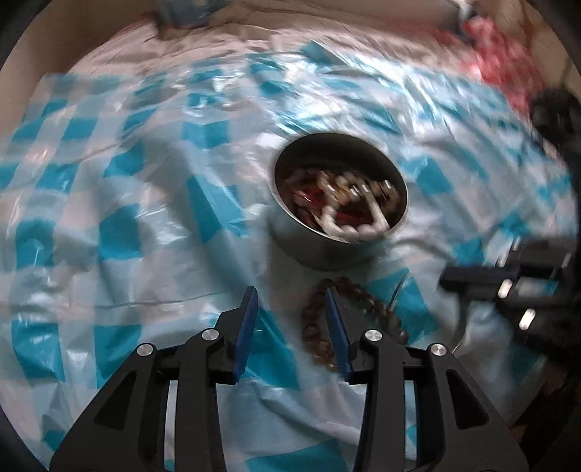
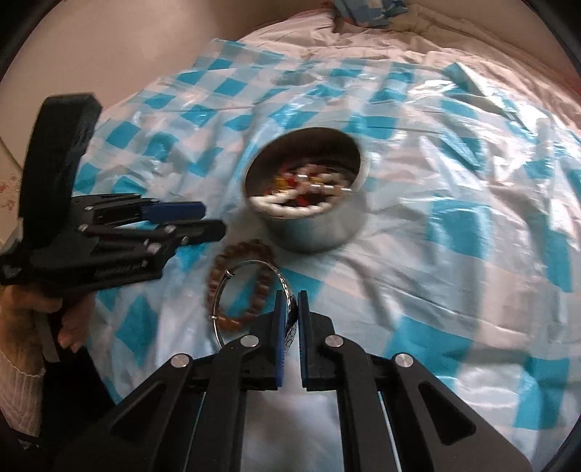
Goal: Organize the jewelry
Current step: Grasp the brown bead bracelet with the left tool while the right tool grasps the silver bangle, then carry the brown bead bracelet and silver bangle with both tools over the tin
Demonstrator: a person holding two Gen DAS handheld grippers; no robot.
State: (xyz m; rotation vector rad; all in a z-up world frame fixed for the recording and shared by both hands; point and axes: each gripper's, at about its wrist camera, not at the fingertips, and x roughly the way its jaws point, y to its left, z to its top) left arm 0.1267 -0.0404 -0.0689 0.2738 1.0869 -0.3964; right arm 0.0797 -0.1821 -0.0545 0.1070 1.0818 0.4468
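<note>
A metal bowl stands on the checked sheet, filled with white beads and red and gold pieces. In front of it lies a brown bead bracelet. My right gripper is shut on a thin silver bangle, whose ring hangs to the left over the brown bracelet. My left gripper is open just above the sheet. Its right finger overlaps the bracelet's left side in the left wrist view, and nothing is pinched between the pads.
A crinkled blue-and-white checked plastic sheet covers a pink quilt. A red patterned cloth lies at the far right and a blue item at the far edge. A hand in a white knitted sleeve holds the left gripper.
</note>
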